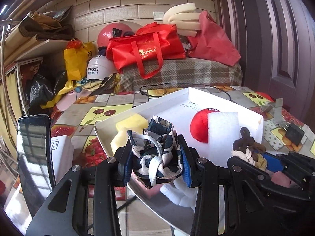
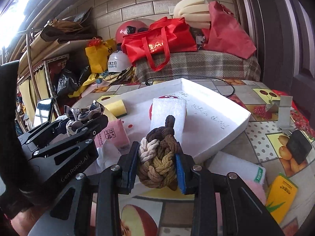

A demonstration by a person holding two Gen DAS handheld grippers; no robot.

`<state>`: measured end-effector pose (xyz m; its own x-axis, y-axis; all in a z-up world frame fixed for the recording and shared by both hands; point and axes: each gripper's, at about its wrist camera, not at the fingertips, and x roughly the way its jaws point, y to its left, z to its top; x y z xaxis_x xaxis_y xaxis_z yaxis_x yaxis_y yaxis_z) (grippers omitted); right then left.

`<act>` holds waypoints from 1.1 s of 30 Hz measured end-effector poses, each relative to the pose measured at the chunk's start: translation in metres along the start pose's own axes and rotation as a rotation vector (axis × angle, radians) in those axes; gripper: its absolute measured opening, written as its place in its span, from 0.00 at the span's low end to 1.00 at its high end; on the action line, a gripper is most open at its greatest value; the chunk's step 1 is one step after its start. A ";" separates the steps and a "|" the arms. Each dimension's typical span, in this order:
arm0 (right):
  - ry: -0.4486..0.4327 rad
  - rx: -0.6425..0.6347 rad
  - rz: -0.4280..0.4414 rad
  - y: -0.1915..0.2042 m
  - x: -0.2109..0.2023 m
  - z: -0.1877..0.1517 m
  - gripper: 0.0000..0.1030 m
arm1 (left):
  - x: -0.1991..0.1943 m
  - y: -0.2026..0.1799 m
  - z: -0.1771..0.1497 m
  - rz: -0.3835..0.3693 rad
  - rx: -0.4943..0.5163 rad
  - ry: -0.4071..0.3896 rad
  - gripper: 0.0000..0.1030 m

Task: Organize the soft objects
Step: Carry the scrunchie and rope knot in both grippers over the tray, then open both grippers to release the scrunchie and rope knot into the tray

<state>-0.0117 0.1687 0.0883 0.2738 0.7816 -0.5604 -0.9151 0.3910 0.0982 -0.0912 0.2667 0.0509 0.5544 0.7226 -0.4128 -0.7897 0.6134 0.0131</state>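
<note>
My left gripper (image 1: 156, 163) is shut on a crumpled navy-and-white patterned cloth (image 1: 157, 157) and holds it above the near edge of a white shallow box (image 1: 177, 96). My right gripper (image 2: 155, 163) is shut on a braided brown, tan and cream knot (image 2: 157, 157), held above the box's near edge. The knot also shows in the left wrist view (image 1: 248, 149). In the box lie a yellow sponge (image 1: 131, 124), a red round plush (image 1: 198, 125) and a white foam block (image 1: 223, 129). The left gripper and cloth (image 2: 82, 114) show at the left of the right wrist view.
A pink tissue pack (image 2: 114, 135) lies by the box. A phone (image 1: 33, 153) stands at the left. A black block (image 2: 298, 147), a grey metal bracket (image 2: 283, 116), a yellow packet (image 2: 281, 196) and a white pack (image 2: 236, 167) lie on the fruit-patterned table (image 2: 261, 129). Red bags (image 1: 147, 49) and helmets sit behind.
</note>
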 end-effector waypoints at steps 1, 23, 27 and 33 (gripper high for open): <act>0.010 -0.002 0.000 0.003 0.005 0.002 0.33 | 0.003 0.004 0.001 0.009 -0.022 0.000 0.39; 0.008 0.174 -0.156 -0.037 0.048 0.032 0.33 | 0.049 -0.002 0.022 -0.025 -0.040 0.032 0.39; 0.001 0.117 -0.161 -0.028 0.050 0.034 0.33 | 0.053 -0.003 0.023 -0.017 -0.040 0.041 0.39; 0.011 0.101 -0.158 -0.028 0.054 0.035 0.35 | 0.049 -0.004 0.021 0.002 -0.038 0.021 0.40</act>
<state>0.0385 0.2167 0.0841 0.4082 0.7012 -0.5845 -0.8264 0.5558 0.0897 -0.0552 0.3063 0.0500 0.5477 0.7165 -0.4322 -0.8002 0.5994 -0.0203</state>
